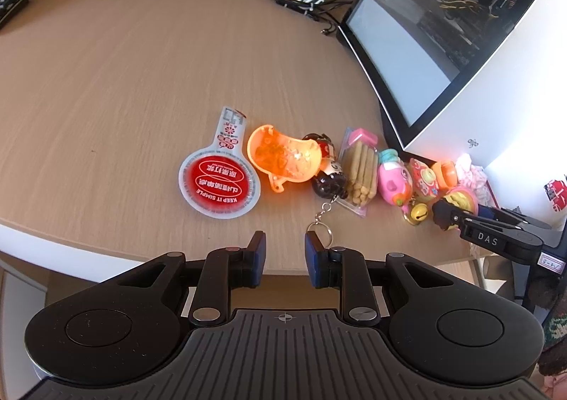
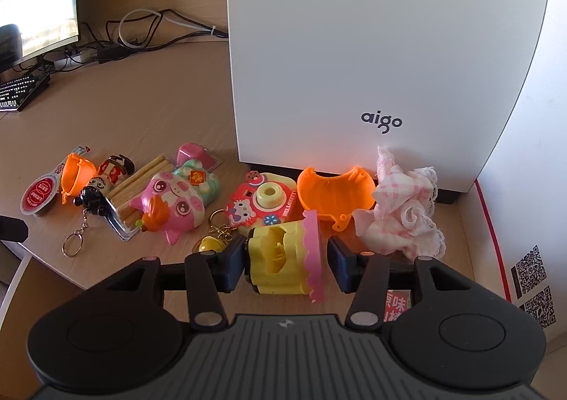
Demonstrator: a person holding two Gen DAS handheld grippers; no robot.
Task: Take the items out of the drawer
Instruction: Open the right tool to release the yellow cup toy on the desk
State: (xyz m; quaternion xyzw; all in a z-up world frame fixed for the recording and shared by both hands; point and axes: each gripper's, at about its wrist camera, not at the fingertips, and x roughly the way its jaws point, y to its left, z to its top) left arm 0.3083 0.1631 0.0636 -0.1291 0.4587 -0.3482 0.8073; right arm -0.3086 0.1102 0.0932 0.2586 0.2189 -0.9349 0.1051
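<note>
The yellow toy (image 2: 283,263) on the desk (image 2: 149,109) hides part of the right gripper (image 2: 287,262), whose open jaws stand around it, one pad apart. The left gripper (image 1: 285,251) is empty, slightly open.

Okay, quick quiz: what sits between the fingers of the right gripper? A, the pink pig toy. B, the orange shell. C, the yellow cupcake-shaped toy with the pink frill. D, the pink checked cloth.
C: in the right wrist view the yellow cupcake-shaped toy lies between the fingers of the right gripper.
</note>
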